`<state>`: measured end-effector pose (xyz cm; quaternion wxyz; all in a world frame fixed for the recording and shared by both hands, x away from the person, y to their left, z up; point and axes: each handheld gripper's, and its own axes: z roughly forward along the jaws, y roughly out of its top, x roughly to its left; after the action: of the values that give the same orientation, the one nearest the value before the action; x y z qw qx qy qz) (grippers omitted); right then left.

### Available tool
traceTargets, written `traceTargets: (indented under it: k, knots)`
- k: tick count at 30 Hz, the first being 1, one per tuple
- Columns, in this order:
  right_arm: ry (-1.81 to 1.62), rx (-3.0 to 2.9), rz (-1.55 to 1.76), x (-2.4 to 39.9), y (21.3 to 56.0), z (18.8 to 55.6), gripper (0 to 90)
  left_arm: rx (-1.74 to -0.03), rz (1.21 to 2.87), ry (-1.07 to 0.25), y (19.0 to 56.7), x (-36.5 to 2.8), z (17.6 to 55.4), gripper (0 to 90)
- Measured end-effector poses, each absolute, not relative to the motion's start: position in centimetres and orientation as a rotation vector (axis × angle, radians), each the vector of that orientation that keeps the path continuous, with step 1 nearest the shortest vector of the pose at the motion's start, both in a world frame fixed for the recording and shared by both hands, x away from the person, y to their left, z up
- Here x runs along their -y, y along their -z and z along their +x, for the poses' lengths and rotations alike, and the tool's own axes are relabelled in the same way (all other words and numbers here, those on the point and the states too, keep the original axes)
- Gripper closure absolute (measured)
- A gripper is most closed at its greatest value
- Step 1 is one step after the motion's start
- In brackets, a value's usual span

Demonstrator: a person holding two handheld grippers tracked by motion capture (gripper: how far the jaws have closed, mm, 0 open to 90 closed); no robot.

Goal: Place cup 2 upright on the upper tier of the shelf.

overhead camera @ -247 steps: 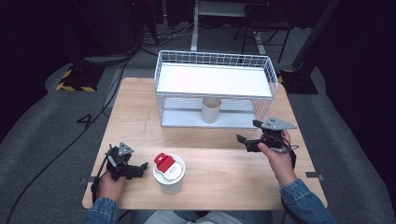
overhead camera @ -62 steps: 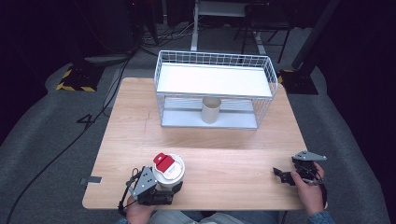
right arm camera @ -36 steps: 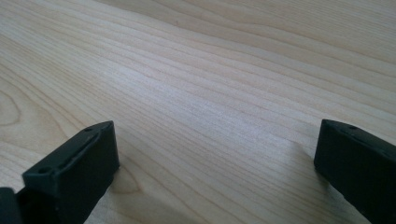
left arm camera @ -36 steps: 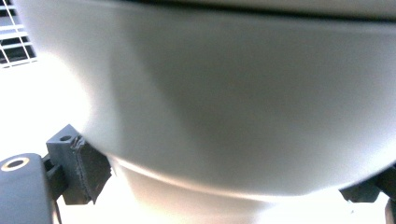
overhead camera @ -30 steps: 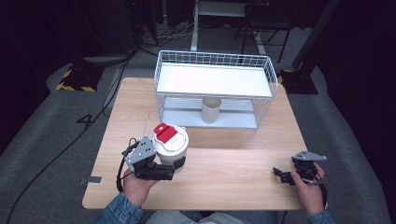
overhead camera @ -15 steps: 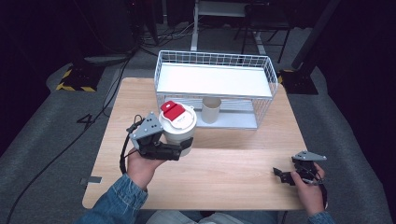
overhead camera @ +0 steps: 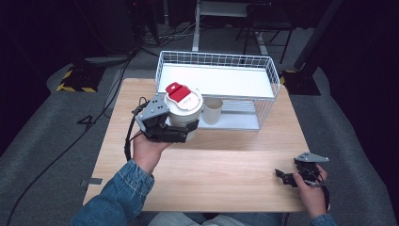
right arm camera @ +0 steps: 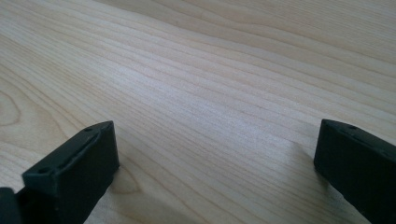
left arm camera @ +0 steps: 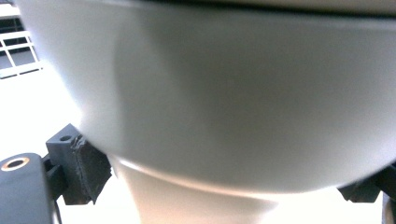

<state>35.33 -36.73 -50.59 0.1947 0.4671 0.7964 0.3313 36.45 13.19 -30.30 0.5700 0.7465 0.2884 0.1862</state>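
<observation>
High view: white cup (overhead camera: 182,110) between left hand-held gripper (overhead camera: 176,134) jaws.

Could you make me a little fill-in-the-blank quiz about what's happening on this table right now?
1. The left gripper is shut on a white cup whose lid has a ____ tab.
2. The right gripper rests low near the table with its jaws ____.
3. A second, lidless cup stands on the ____ shelf of the wire rack.

Missing words: red; open; lower
</observation>
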Motion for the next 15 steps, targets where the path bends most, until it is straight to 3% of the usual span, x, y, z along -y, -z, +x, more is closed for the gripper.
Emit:
traceTargets:
  k: [15]
  knots:
    - [-0.928, -2.233, 1.309, 36.7, 50.6, 35.3, 0.0, -0.689, 1.712, -0.461, 27.8, -12.6, 39.8, 10.0]
